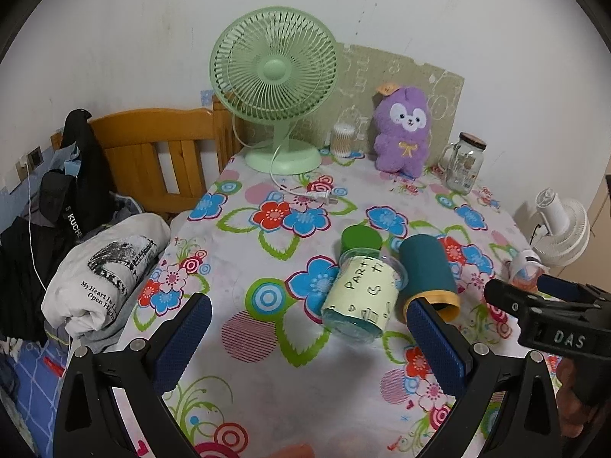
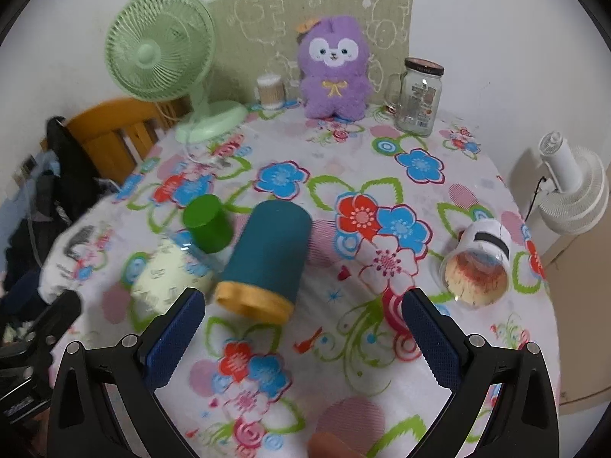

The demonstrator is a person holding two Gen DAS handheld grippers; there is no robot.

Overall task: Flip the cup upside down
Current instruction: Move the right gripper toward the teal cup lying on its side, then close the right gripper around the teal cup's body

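A dark teal cup with a yellow rim point(image 2: 267, 257) lies on its side on the flowered tablecloth, its mouth toward me; it also shows in the left wrist view point(image 1: 425, 274). Left of it lies a clear cup with a pale "PARTY" label point(image 1: 361, 297), also seen in the right wrist view point(image 2: 168, 278). A small green cup point(image 1: 359, 240) stands mouth down behind them, also in the right wrist view point(image 2: 208, 223). My left gripper point(image 1: 309, 339) is open, just short of the clear cup. My right gripper point(image 2: 303, 339) is open, just short of the teal cup.
A white cup point(image 2: 479, 263) lies on its side at the right. At the back stand a green fan point(image 1: 275, 87), a purple plush toy point(image 1: 403, 129), a glass jar mug point(image 1: 462, 162) and a cotton swab box point(image 1: 341, 139). A wooden headboard point(image 1: 152, 152) and clothes are left of the table.
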